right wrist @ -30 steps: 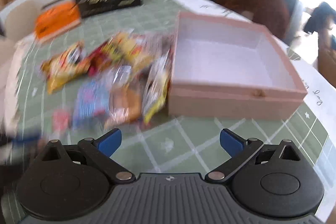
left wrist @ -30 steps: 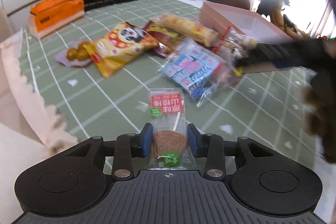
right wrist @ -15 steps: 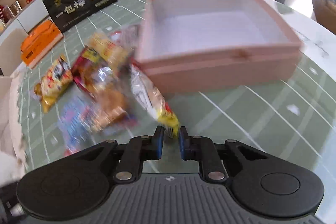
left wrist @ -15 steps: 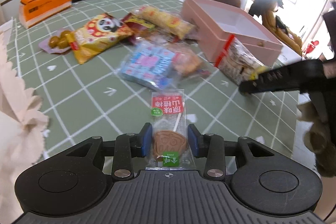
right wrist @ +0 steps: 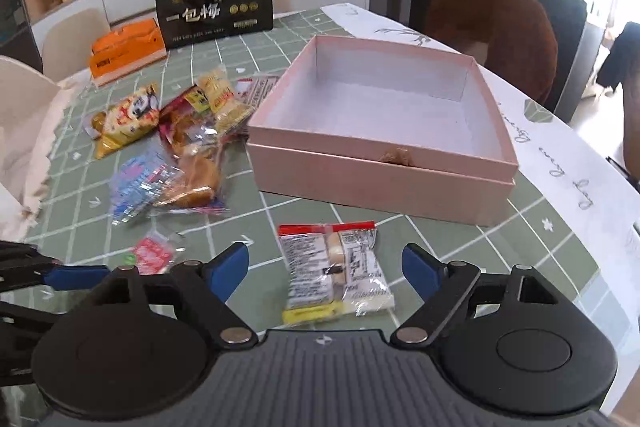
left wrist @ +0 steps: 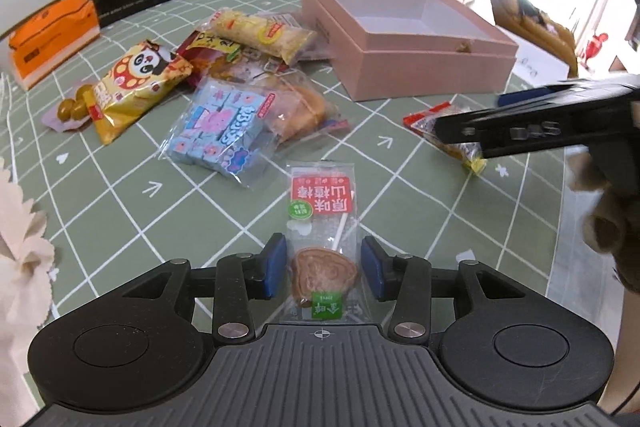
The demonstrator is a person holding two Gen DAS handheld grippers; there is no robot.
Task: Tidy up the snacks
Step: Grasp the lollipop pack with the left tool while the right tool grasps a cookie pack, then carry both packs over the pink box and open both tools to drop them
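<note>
Two grippers work over a green checked tablecloth [right wrist: 520,239], and each has a snack lying between its jaws. At the bottom centre of the left wrist view, the left gripper [left wrist: 323,269] has just been opening: its blue pads stand a little clear of the lollipop packet [left wrist: 322,227], which lies flat on the cloth between them, so the grip looks let go. At the bottom centre of the right wrist view, the right gripper [right wrist: 325,267] has also just opened; its jaws stand wide, with the clear wafer packet [right wrist: 336,267] lying loose between them, well apart from both pads.

Further up, left of centre in the left view, the rest of the snacks lie heaped: a blue sweets bag [left wrist: 224,125], a bun in clear wrap [left wrist: 304,107], a panda-print bag [left wrist: 138,83] and a long yellow packet [left wrist: 264,33]. Beyond the wafer packet, in the upper middle of the right view, stands the pink box [right wrist: 380,183], open and empty. At the far edge sit an orange carton [right wrist: 128,47] and a black plum bag [right wrist: 214,3].

Judging by this, nothing is boxed yet and both packets need re-gripping. The risks: thin film may slip from a shallow pinch; closing hard on the lollipop could crack it; the two grippers sit near each other and might collide; and a low carry could catch the box's front wall.
</note>
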